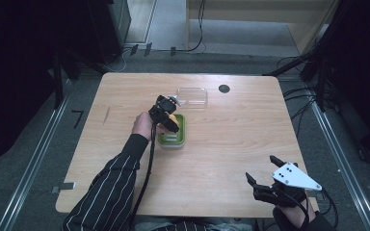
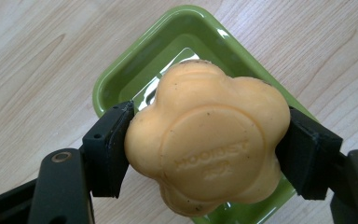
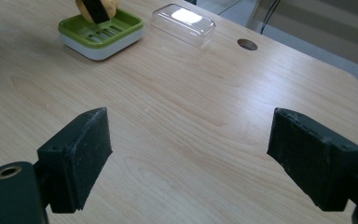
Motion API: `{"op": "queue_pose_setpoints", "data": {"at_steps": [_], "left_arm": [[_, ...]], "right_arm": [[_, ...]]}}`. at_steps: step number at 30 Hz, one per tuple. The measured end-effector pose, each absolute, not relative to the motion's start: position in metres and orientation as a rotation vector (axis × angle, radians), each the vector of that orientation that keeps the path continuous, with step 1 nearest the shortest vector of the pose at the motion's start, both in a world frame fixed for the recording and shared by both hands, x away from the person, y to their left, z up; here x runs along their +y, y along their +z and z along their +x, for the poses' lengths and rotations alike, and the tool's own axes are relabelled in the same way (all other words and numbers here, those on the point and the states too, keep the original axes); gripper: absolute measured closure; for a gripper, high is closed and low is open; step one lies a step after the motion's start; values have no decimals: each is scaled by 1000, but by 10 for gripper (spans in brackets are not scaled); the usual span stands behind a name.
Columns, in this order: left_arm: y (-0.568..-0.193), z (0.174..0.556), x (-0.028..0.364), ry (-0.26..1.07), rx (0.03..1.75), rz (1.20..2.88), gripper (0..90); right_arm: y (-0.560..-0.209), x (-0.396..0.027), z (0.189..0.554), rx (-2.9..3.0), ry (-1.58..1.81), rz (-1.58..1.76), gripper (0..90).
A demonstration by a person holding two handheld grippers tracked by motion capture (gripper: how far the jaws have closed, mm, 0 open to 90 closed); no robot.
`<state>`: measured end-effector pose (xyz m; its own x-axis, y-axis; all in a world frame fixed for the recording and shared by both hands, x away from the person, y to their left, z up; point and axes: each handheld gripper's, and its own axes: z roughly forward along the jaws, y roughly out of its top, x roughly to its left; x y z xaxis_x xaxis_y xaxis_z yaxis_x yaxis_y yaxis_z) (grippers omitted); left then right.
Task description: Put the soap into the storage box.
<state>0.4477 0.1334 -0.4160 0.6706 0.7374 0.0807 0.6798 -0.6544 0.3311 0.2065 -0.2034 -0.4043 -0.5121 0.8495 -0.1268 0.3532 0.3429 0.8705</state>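
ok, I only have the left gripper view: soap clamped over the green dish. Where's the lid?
Observer: The clear lid lies on the table just beyond the green soap dish, apart from it.
Operator: Right tongs doing anything?
Observer: The right tongs are open with nothing between the jaws, near the table's front right corner.
Operator: Is the soap down in the dish?
Observer: The orange soap in the left tongs sits above the dish's slotted insert; contact cannot be told.
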Motion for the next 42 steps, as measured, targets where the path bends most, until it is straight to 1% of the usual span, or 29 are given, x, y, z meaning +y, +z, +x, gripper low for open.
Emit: {"op": "queue_pose_setpoints", "data": {"at_steps": [20,34,42], "left_arm": [[-428,453,127,299,1086,2705,273],[-436,455,125,294,1052,2737,271],[-438,454,123,312,1025,2752,271]], "right_arm": [[-404,-204,206,2028,1107,1048,136],[-404,-204,206,2027,1105,1048,136],[-404,-204,206,2027,1105,1050,136]]}}
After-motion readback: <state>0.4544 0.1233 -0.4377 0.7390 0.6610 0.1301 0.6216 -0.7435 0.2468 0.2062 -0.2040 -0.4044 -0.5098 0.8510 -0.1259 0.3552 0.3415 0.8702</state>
